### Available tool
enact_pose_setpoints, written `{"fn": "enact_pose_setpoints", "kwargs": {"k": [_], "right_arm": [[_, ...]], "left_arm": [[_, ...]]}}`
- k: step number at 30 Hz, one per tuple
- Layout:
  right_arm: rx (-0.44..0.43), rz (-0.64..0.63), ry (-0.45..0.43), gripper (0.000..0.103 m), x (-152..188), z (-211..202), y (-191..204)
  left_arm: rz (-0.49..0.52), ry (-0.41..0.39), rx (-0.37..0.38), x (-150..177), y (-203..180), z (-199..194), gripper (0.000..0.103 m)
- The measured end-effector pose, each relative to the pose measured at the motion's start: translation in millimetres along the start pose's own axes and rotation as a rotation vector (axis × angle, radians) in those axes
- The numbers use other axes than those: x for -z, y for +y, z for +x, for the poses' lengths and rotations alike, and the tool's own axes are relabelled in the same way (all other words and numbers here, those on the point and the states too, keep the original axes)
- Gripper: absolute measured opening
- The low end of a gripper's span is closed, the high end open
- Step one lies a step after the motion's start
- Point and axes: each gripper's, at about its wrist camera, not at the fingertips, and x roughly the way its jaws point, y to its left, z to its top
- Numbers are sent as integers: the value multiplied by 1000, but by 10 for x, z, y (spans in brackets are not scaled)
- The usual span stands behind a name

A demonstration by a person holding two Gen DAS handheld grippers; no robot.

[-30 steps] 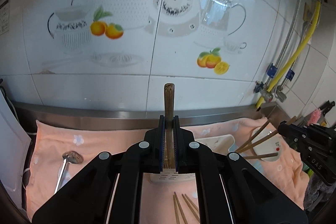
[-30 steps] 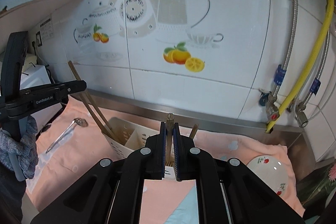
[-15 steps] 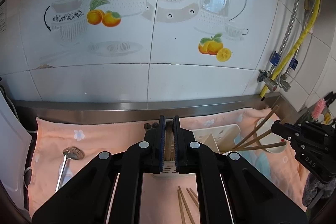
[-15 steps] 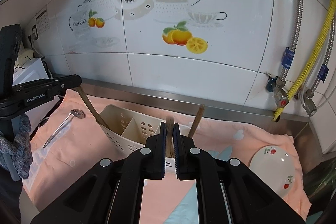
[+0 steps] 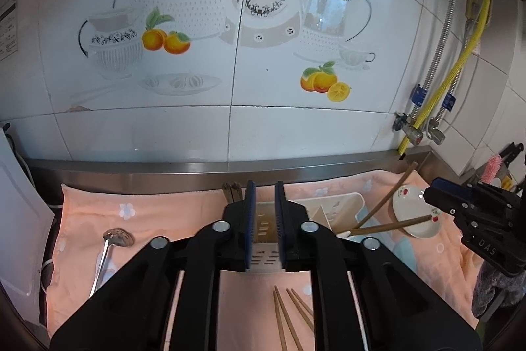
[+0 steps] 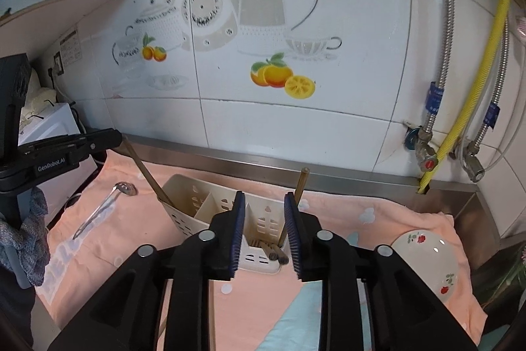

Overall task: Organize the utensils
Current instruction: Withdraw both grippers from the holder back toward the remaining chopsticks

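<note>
Opening right gripper (image 6: 264, 232) above caddy (image 6: 210, 206), chopsticks (image 6: 273, 252) inside.

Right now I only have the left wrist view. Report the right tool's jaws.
Observer: The right tool is opening, with nothing between its jaws.
Operator: Tell me what's in the caddy beneath it.
Observer: Chopstick ends lie low in the caddy compartment nearest that tool, and one chopstick leans up out of it.
Operator: Check the middle compartment.
Observer: It looks empty from the right wrist view.
</note>
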Motion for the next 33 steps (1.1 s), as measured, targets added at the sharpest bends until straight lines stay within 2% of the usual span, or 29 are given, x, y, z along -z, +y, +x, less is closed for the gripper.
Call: {"fn": "enact_pose_setpoints", "kwargs": {"k": [2,5,11,14,17,20,22,33], "right_arm": [[7,-5,-15,32,23,-92,19],[14,-13,-40,36,79,-234,50],[10,-19,-85,45,263,-530,108],[4,-26,-98,47,377,-663,156],[-9,-27,-106,50,501,-769,205],[-14,-44,-105,52,649,-831,277],[-18,-51,-104,57,764,-861,323],[-52,-77,-44,58,1533,-787,551]], "left_arm": [[6,-11,-8,41,-14,-88,34],[5,-22,2,117,-17,-229,35],[10,-38,-2,342,-23,-485,49],[10,-38,-3,474,-11,-587,51],[8,-45,-15,622,-4,-701,61],[11,-49,-17,777,-2,-790,65],[14,-50,-18,875,-6,-838,73],[12,-28,-24,1466,33,-979,91]]}}
